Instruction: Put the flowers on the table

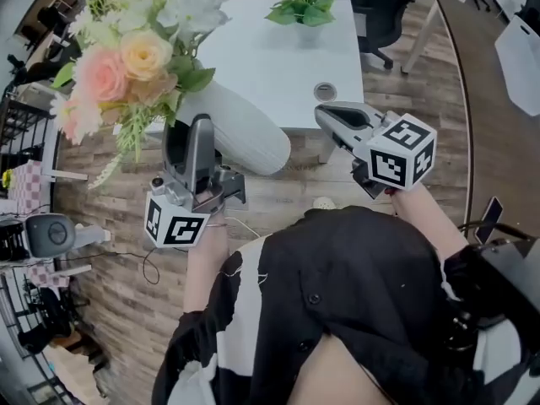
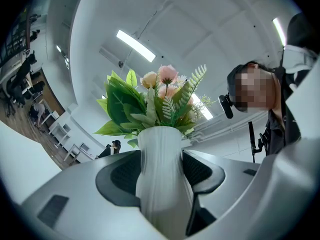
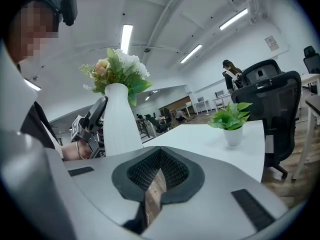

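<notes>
A bunch of pink, peach and white flowers [image 1: 135, 49] with green leaves stands in a ribbed white vase [image 1: 245, 129]. The vase hangs tilted in the air just off the near edge of the white table [image 1: 278, 53]. My left gripper [image 1: 187, 133] is shut on the vase's narrow neck [image 2: 162, 184], and the flowers [image 2: 160, 99] rise above the jaws. My right gripper [image 1: 329, 115] hovers to the vase's right near the table edge, shut, with nothing between its pads [image 3: 157, 176]. From there the vase [image 3: 117, 121], the flowers [image 3: 117, 69] and the left gripper [image 3: 90, 126] show at the left.
A small potted plant [image 1: 305, 5] stands at the table's far side, also in the right gripper view [image 3: 231, 121]. A round grommet [image 1: 325, 91] sits in the tabletop near its front edge. Black office chairs [image 1: 380, 7] [image 3: 272, 99] stand beyond. Wooden floor lies below.
</notes>
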The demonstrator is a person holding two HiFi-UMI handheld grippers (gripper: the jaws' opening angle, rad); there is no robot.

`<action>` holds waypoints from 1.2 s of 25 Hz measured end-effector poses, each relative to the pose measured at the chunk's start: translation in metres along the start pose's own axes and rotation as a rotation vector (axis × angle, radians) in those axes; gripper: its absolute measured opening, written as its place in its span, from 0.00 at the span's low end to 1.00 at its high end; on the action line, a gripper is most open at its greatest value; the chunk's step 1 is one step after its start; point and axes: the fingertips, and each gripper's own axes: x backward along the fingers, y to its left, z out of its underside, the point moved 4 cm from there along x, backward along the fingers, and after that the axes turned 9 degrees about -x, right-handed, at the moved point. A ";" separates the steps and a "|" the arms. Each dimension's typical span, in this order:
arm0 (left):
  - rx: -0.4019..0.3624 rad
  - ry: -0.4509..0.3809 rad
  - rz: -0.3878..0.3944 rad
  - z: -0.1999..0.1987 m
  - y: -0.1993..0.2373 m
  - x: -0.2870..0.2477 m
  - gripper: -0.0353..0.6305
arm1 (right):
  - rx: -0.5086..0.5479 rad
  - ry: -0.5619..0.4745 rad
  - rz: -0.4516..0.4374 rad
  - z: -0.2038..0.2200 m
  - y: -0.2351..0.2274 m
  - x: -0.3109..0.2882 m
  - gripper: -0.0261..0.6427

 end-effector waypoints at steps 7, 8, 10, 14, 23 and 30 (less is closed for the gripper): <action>-0.027 -0.019 -0.011 0.022 0.007 -0.057 0.45 | -0.008 0.030 -0.027 -0.032 -0.046 -0.001 0.06; -0.028 -0.017 -0.016 0.026 0.006 -0.063 0.45 | -0.011 0.038 -0.035 -0.032 -0.051 -0.002 0.06; -0.027 -0.011 -0.029 0.034 0.007 -0.071 0.45 | -0.019 0.051 -0.053 -0.031 -0.060 -0.005 0.06; -0.039 0.008 -0.049 0.061 0.022 -0.092 0.45 | -0.041 0.076 -0.097 -0.029 -0.084 -0.022 0.06; -0.035 0.059 -0.044 0.090 0.038 -0.110 0.45 | -0.097 0.078 -0.104 -0.018 -0.098 -0.038 0.06; -0.029 0.043 0.020 0.092 0.048 -0.111 0.45 | -0.103 0.056 -0.072 -0.023 -0.095 -0.047 0.06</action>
